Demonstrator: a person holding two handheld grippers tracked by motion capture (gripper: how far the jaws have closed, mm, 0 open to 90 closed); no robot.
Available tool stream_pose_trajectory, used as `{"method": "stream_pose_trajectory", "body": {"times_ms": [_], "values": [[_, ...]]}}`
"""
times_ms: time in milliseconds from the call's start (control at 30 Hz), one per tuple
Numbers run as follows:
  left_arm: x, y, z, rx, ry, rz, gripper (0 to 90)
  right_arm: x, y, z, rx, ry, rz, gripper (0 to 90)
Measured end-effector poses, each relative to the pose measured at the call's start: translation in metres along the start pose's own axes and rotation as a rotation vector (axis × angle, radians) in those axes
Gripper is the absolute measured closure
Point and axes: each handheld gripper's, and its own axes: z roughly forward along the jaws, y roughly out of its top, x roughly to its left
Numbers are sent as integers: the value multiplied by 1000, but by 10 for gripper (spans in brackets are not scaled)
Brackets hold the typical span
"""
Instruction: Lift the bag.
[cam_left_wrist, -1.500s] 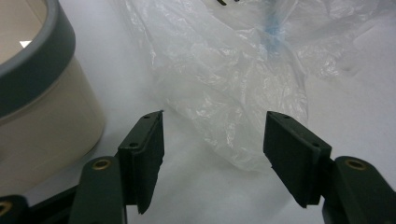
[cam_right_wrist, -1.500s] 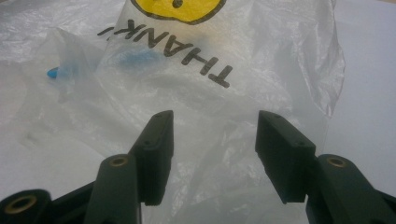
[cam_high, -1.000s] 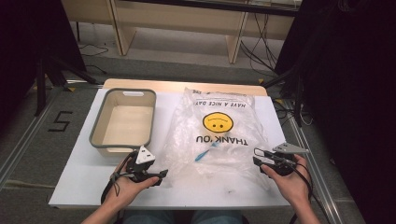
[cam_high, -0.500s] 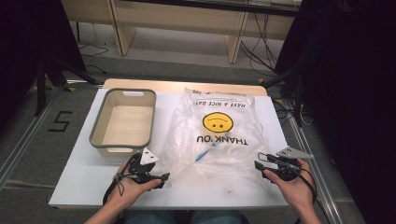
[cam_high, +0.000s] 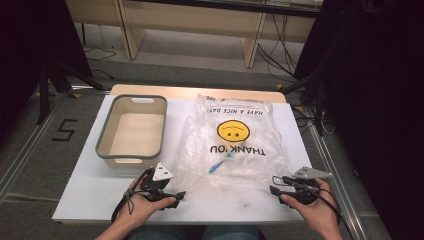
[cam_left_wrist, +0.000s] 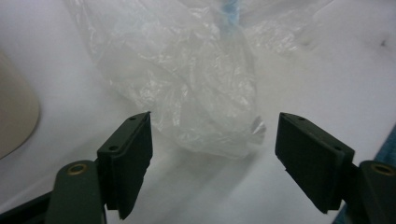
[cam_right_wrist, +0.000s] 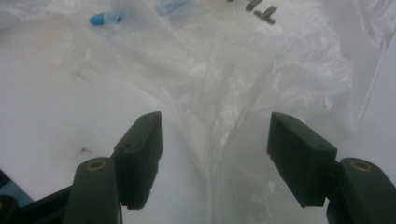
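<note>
A clear plastic bag (cam_high: 232, 150) with a yellow smiley face and "THANK YOU" printed on it lies flat on the white table (cam_high: 85, 195). A small blue thing (cam_high: 218, 165) shows through the film. My left gripper (cam_high: 176, 196) rests by the bag's near left corner. In the left gripper view a crumpled bag corner (cam_left_wrist: 205, 107) lies just ahead of my left gripper (cam_left_wrist: 212, 121). Its jaws have just been opening and touch nothing. At the near right corner my right gripper (cam_high: 274, 184) has also just been opening. Bag film (cam_right_wrist: 243, 84) lies loose between the jaws of my right gripper (cam_right_wrist: 215, 116).
A grey-rimmed beige bin (cam_high: 106, 145) stands on the table's left half, beyond my left hand. Behind the table are wooden shelf legs (cam_high: 125, 30) and cables on the floor. The table's near edge runs just below both hands.
Both pairs of jaws have spread wider. My right hand has drawn slightly toward the table's near edge. The left hand has stayed about where it was.
</note>
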Motion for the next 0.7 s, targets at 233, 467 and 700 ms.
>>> {"method": "stream_pose_trajectory", "body": {"times_ms": [233,467,700], "values": [[-2,-3,13,37,11,25,385,4,-12,11,131,17,-69,418],[-2,-4,20,74,-11,46,474,-2,-18,16,190,-2,-74,505],[-3,-3,20,93,4,90,536,-5,-19,16,198,-15,-70,589]]}}
